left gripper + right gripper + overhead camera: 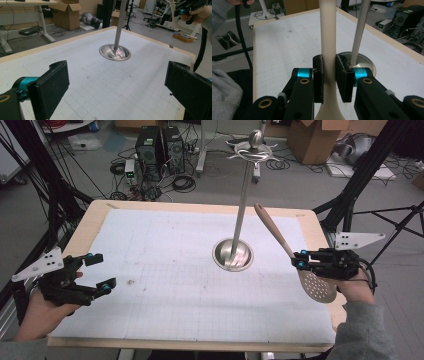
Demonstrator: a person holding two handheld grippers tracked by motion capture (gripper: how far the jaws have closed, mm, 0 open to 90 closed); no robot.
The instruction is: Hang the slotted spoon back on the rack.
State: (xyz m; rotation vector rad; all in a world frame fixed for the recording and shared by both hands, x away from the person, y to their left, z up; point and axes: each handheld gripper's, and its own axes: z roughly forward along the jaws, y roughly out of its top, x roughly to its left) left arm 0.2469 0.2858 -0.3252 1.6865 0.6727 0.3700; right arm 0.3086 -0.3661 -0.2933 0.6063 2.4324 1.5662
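The person's right hand [356,287] was raised over the counter's [90,222] right edge, near its front right corner, its grey sleeve [364,332] coming in from below. The right gripper [301,260] pointed toward the middle of the counter, its jaws clamped on the handle of a slotted spoon [285,252]. The spoon was held off the white mat [170,280], tilted, with its wooden handle rising toward the far edge and its perforated bowl hanging low beside the hand. Its handle stood near the pole of a metal stand [235,251], not touching it. The left hand [40,312] rested at the counter's left edge near the front left corner, and the left gripper [100,271] stood wide apart with nothing between its jaws.
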